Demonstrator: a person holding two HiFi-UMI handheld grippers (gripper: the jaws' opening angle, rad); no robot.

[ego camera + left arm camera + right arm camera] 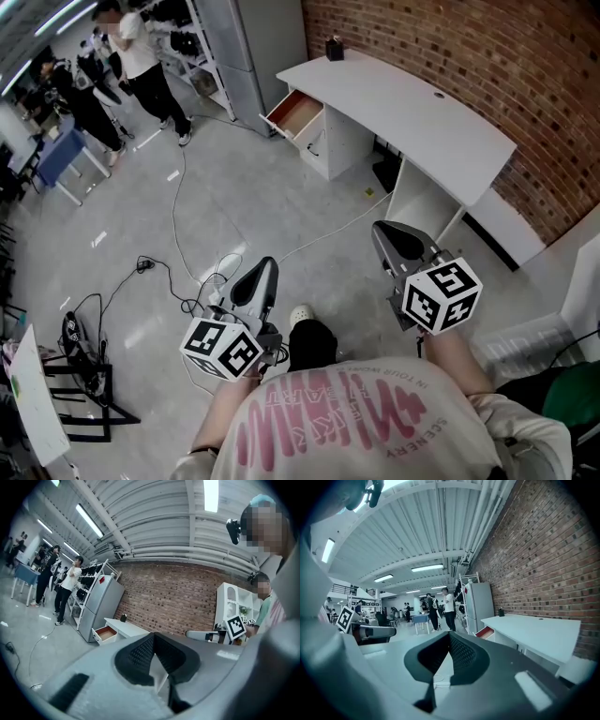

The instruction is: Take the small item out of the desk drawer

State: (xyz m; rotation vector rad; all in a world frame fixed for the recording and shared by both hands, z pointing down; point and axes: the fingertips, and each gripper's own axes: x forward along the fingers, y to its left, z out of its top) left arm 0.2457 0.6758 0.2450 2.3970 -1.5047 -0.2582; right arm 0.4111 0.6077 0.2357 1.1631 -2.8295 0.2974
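Observation:
A white desk (403,112) runs along the brick wall. Its drawer (295,114) at the far end stands pulled out, showing a brown inside; no small item can be made out in it. The same drawer (107,633) appears far off in the left gripper view and as a drawer (486,632) in the right gripper view. My left gripper (265,269) and right gripper (386,232) are held close to the person's body, well short of the desk. Both are shut with nothing between the fingers.
A small dark pot (335,47) stands on the desk's far end. Cables (178,234) trail over the grey floor. A grey cabinet (248,47) stands beyond the drawer. People (141,56) stand at the back left near a blue table (66,155).

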